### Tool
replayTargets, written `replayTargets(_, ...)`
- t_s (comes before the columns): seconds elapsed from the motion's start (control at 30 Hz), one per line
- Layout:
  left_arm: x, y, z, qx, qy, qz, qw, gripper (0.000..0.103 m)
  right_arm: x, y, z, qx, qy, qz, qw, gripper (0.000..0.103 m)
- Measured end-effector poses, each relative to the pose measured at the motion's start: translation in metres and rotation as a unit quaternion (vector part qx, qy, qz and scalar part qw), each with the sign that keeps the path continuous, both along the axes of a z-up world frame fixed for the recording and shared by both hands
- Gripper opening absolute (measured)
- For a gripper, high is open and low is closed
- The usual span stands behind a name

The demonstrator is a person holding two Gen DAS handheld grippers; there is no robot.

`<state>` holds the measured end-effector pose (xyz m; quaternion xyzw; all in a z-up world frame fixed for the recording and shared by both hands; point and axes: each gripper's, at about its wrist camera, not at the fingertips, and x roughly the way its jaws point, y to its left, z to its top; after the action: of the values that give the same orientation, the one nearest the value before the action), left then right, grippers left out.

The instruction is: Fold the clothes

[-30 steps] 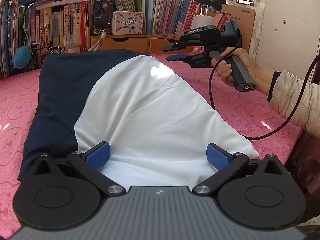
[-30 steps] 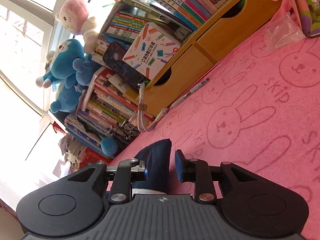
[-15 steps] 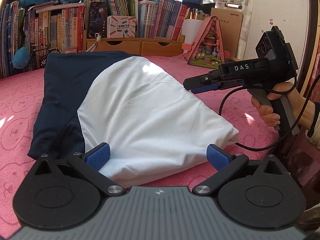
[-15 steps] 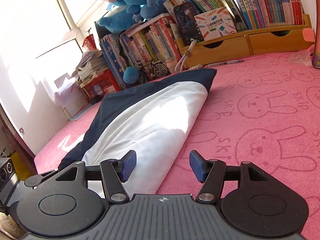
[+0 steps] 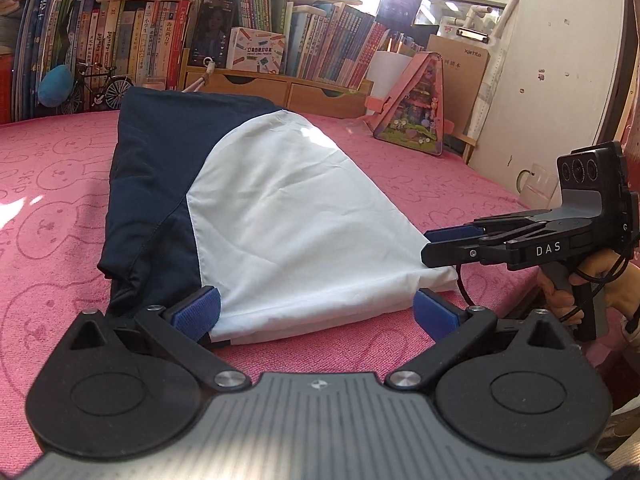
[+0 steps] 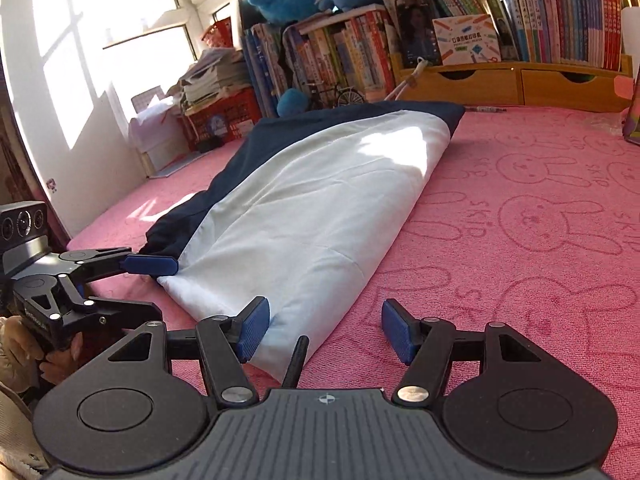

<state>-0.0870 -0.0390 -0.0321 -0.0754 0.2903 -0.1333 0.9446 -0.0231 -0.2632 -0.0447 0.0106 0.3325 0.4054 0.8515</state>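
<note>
Jaws of right gripper [image 6: 324, 330] now released garment [image 6: 304, 216], spread wide.

"DAS" in white on the right gripper [image 5: 452, 246] arm, right of the left jaws. "SKIP" repeats on the pink bunny cover [image 6: 540, 216], ahead and right of the right jaws. Cardboard box [image 5: 460, 76] far ahead-right reads "xiamte", possibly. Book spines and the pencil box [image 5: 256, 54] carry print too small to read.
</note>
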Motion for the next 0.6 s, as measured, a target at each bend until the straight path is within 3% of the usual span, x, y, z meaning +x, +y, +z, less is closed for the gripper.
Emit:
replayTargets(0.17,-0.008,0.011,0.008,0.028,0.010,0.018,0.9994,0.103,-0.007,-0.008,0.004,-0.010,0.010,0.005,1.000,0.068)
replayTargets(0.33,-0.011,0.040,0.042,0.011,-0.016,0.014,0.9997,0.103,-0.010,-0.009,0.015,-0.014,-0.015,0.003,1.000,0.074)
replayTargets(0.43,0.009,0.048,0.068,0.022,-0.055,0.019,0.9980,0.103,-0.002,0.005,0.021,-0.010,-0.050,-0.005,0.999,0.074)
replayTargets(0.6,0.065,0.047,0.090,0.025,-0.075,0.037,0.9962,0.103,0.023,0.044,0.022,-0.009,-0.102,-0.008,0.995,0.074)
